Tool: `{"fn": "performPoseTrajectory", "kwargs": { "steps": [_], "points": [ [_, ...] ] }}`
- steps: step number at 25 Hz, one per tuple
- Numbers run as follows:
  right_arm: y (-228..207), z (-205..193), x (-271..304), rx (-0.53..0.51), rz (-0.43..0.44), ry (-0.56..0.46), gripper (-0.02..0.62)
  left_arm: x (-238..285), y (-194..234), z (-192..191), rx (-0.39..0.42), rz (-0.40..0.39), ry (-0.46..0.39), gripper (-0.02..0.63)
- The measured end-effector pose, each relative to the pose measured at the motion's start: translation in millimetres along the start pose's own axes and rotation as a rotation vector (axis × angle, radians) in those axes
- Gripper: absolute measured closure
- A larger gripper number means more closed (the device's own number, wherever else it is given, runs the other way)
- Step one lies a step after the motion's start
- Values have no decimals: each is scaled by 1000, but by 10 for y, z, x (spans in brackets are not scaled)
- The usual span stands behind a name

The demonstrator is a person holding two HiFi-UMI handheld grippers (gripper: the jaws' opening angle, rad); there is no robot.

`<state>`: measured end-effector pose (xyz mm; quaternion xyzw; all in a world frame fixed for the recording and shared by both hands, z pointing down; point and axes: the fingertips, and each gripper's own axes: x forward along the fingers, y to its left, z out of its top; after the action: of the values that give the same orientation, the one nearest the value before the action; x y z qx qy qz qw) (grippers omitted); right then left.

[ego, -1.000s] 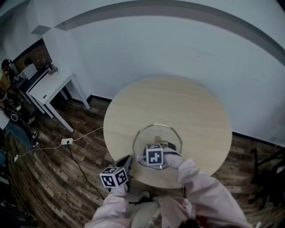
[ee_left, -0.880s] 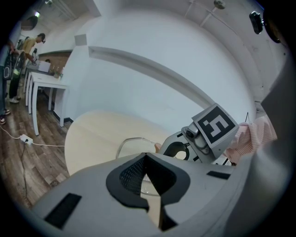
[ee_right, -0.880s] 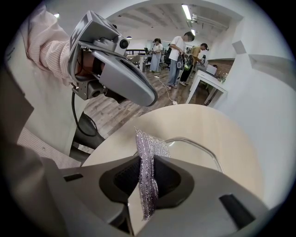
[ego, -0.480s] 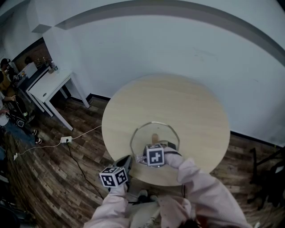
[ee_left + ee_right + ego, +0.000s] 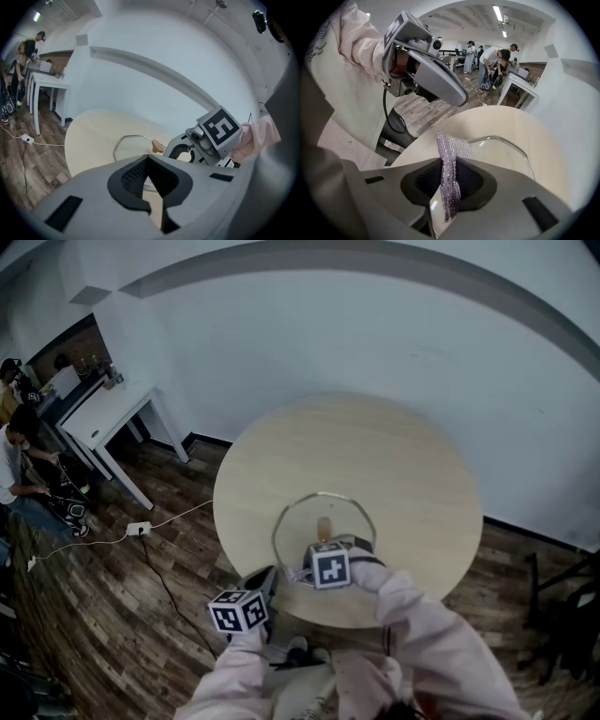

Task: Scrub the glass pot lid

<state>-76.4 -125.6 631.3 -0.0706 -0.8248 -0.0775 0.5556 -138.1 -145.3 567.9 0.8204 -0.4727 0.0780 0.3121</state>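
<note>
Glass pot lid (image 5: 298, 532): lies flat on round table, close to its near edge, roughly mid-width; clear w/ metal rim.
Knob (image 5: 324, 526): tan, at lid centre, pointing up.
Table (image 5: 375, 446): pale wood top, round; carries only lid + what right gripper brings.
Right gripper (image 5: 449, 180): over lid's near rim, marker cube up in head view; jaws clamped on scrub cloth.
Scrub cloth (image 5: 450, 157): silvery mesh, pinched as a narrow fold betw. the pads; one end sticks out fwd and spreads onto the glass by lid's near edge, other end hangs below the pads.
Contact: cloth looks to be touching the glass; can't tell how hard it presses.
Left gripper (image 5: 149, 174): jaws closed, pad tips meeting, nothing betw. them; held just off table's near-left edge, above the floor, not touching lid.
Aim of left gripper: points across table toward lid and right gripper's cube.
Sleeves (image 5: 427, 638): pale pink, both arms coming in from bottom of head view.
Floor (image 5: 112, 615): dark wood planks around table.
Power strip (image 5: 139, 536): white, on floor left of table, white cable running off it.
Side table (image 5: 98, 423): white, by wall at far left, small items on top, too small to ID.
People (image 5: 17, 470): a couple at far-left edge, near side table, well apart from round table.
</note>
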Motion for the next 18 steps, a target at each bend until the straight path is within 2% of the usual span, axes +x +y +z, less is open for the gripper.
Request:
{"fn": "performPoseTrajectory", "kwargs": {
  "steps": [18],
  "points": [
    [279, -137, -70, -60, 46, 8, 512, 33, -180, -106, 2, -9, -4, 612]
  ]
}}
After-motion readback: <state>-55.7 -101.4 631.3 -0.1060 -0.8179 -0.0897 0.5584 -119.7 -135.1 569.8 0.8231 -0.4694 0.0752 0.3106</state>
